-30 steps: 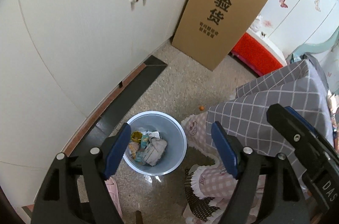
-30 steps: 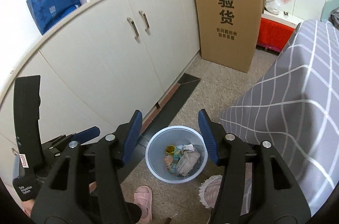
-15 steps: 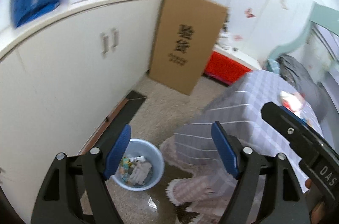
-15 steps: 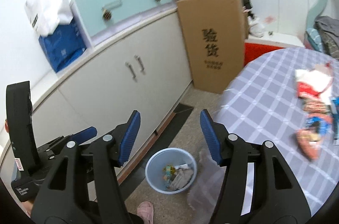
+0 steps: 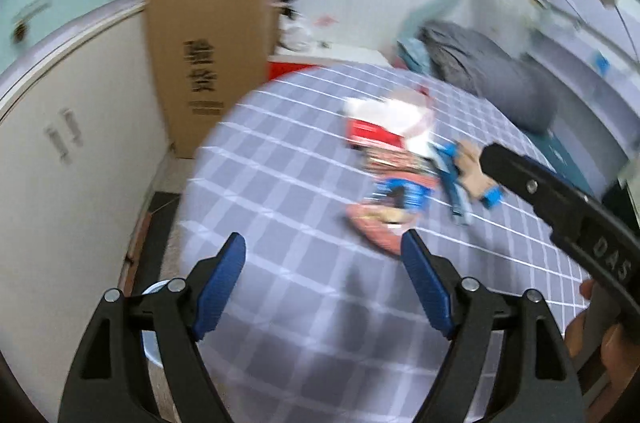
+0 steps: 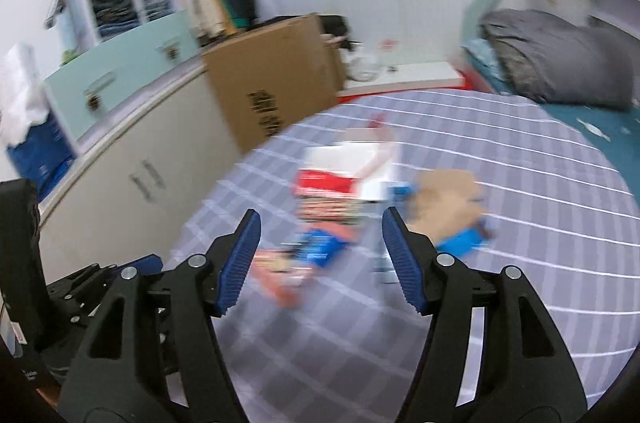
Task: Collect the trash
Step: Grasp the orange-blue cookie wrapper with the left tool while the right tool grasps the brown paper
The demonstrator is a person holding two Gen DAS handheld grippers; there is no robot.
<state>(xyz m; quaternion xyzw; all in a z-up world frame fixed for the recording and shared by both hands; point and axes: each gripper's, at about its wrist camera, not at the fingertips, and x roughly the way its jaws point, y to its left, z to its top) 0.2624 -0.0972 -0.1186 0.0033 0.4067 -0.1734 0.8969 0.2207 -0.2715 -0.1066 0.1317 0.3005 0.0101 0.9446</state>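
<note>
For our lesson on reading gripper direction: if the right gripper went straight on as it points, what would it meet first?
Probably the blurred heap of red, white and blue wrappers on the grey checked tablecloth; the right gripper is empty, jaws opening.

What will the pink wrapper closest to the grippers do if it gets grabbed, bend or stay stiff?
The pink wrapper lies flat and thin on the checked tablecloth, so it probably bends and crumples. It looks light, so a push would likely slide it. Blur hides its surface, so slipperiness is uncertain.
</note>
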